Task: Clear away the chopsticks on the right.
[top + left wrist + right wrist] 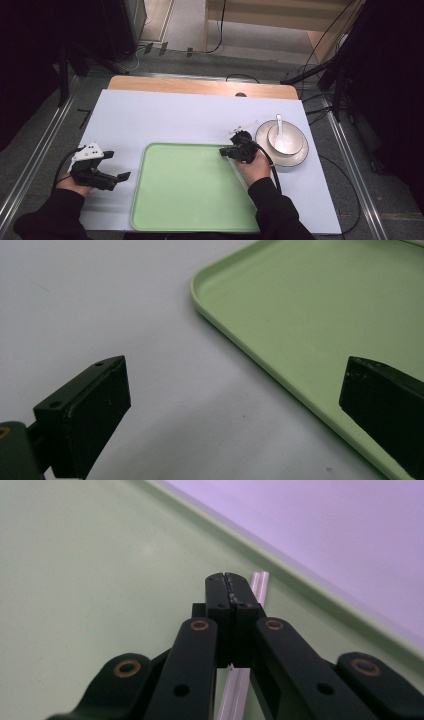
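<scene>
My right gripper (223, 151) hovers over the right part of the light green tray (190, 192), jaws pointing left. In the right gripper view the jaws (230, 586) are shut on a pair of thin white sticks (259, 582), which run under the jaws and poke out past the tips, just above the tray floor (75, 580). My left gripper (118, 166) rests on the white table left of the tray. Its jaws (235, 405) stand open with nothing between them, and the tray's corner (300, 305) lies ahead of them.
A white plate (296, 157) holding a white bowl (289, 142) with a white spoon (279, 125) stands just right of the tray, close behind my right hand. A wooden strip (200, 86) borders the table's far edge. Cables run along the floor beyond.
</scene>
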`<state>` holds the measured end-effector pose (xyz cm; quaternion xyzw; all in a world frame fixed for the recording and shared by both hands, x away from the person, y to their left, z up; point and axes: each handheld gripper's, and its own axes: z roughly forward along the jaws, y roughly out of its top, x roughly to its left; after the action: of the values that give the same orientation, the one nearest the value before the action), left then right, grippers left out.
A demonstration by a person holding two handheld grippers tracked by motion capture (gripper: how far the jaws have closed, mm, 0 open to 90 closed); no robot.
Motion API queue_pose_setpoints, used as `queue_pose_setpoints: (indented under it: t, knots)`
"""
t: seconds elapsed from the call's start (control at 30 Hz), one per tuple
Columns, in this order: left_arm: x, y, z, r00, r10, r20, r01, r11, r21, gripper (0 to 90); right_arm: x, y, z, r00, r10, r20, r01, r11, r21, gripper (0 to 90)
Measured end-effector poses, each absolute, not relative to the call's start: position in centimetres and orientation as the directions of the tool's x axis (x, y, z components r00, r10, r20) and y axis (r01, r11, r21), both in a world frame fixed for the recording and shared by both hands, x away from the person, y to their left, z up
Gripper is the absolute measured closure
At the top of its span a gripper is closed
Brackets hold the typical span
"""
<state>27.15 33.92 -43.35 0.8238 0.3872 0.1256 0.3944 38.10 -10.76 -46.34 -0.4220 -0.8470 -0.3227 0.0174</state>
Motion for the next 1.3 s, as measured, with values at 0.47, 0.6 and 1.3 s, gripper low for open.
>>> queue_pose_setpoints:
  t: [0.47,0.6,1.3]
  knots:
    - [27.2,33.9,-43.3,0.669,0.736,-0.101,0.539,-0.387,0.748,0.0,37.7,-14.6,-46.6,-0.585,0.752,0.303,0.752,0.363,0.551,86.8]
    - [27.2,33.8,-43.4,0.672,0.734,-0.099,0.540,-0.395,0.743,0.0,37.9,-14.8,-46.6,-0.569,0.765,0.300,0.758,0.348,0.551,86.7]
    - [27.2,34.1,-43.5,0.667,0.739,-0.092,0.538,-0.393,0.745,0.0,38.3,-15.9,-41.8,-0.620,0.692,0.370,0.713,0.301,0.633,43.0]
